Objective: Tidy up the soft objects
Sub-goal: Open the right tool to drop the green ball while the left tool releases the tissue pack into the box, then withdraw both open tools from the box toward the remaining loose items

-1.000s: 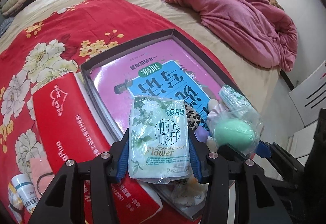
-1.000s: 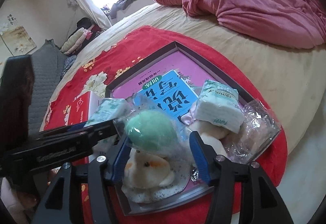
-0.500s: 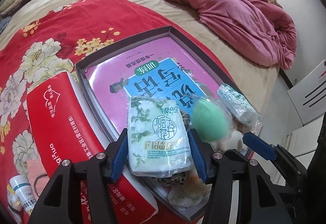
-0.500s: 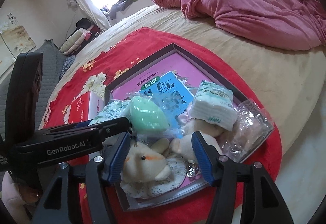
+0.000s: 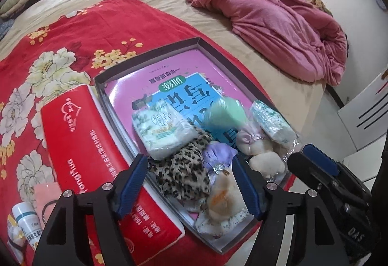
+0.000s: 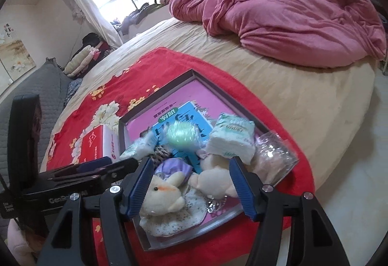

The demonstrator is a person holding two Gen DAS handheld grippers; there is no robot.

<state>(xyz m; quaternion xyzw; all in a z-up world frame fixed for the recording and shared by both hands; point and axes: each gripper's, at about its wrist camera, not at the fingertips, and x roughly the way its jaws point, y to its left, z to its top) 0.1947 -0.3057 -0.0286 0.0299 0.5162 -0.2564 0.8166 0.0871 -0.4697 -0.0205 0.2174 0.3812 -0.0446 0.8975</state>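
My left gripper [image 5: 190,184] hovers over the near end of the dark tray [image 5: 145,58], its jaws opening with nothing pressed between them. A floral tissue pack [image 5: 162,130] lies free in the tray beyond the fingertips, partly on a leopard-print cloth [image 5: 184,169]. The green ball in a clear bag [image 5: 225,111] is blurred, loose in the tray. My right gripper [image 6: 191,183] stands open above a cream plush toy [image 6: 162,195] and a purple pouch [image 6: 173,168]. The green ball [image 6: 184,132] is ahead of it, beside a second tissue pack [image 6: 232,140].
A red tissue box [image 5: 92,144] lies against the tray's left side on the red floral blanket [image 5: 60,31]. A white bottle [image 5: 26,224] sits at the near left. A crumpled pink quilt [image 5: 266,6] fills the far right of the bed. The bed's edge drops off right of the tray.
The left gripper opened and let go of the tissue pack, which now rests in the tray. The green ball left the right gripper's jaws and moved further into the tray.
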